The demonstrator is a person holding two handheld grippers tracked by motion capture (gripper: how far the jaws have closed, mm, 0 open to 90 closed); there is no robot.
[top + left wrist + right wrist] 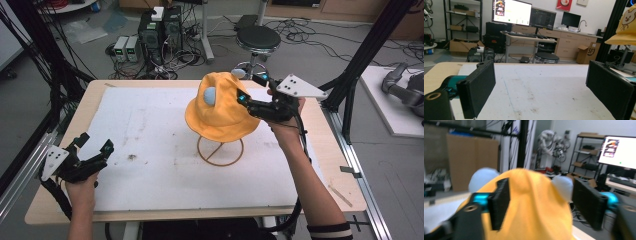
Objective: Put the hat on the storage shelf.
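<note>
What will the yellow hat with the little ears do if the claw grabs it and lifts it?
The soft yellow cloth hat will probably crumple and droop, since its brim already hangs in folds. It looks light. The thin wire ring stand beneath might wobble or tip if the hat snags while the right claw lifts.

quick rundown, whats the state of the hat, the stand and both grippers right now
yellow hat: sitting on the wire stand, off the table, crown between the right gripper's jaws
wire stand: upright on the white mat, ring base flat
right gripper: open, jaws either side of the hat's crown, grip not closed
left gripper: open, holding nothing, low at the table's left edge
</note>
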